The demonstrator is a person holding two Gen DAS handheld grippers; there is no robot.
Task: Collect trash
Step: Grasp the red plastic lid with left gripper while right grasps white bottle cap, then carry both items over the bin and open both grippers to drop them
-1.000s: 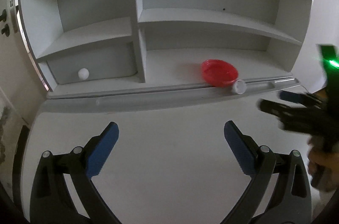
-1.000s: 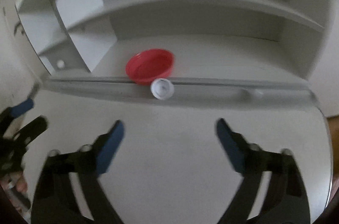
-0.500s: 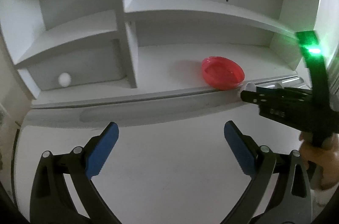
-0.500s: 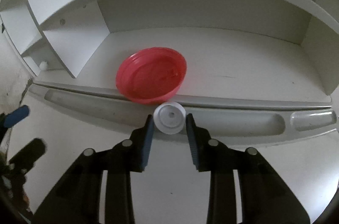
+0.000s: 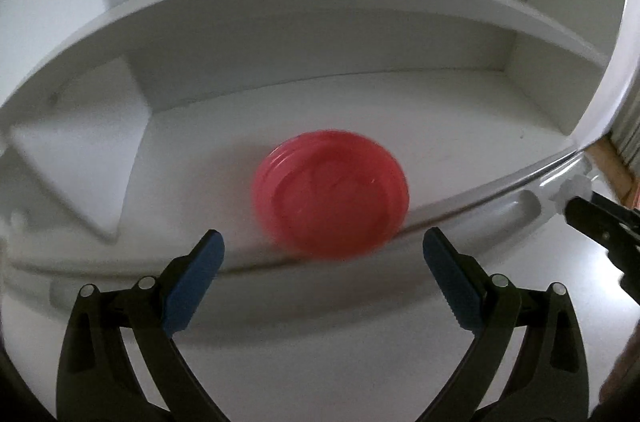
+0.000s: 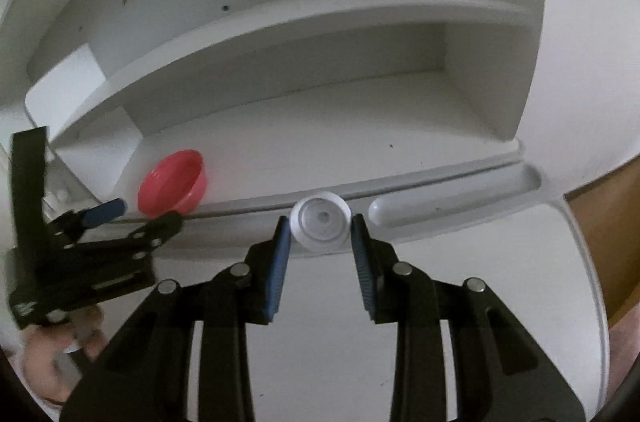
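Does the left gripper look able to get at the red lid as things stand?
Probably yes: the left gripper is open, the red lid lies just ahead, nothing between them.

**Where things lie on your desk**

The lid point(image 5: 331, 193) lies on the lowest shelf point(image 6: 340, 126) of the hutch, at its front edge, just behind the groove point(image 6: 452, 198) in the desk point(image 6: 328, 334). To its right, the small cap point(image 6: 321, 224) sits between the fingers of your right gripper point(image 6: 320, 242), before the groove. Your left gripper point(image 5: 322, 254) is in front of the lid, with the lid beyond its fingertips.
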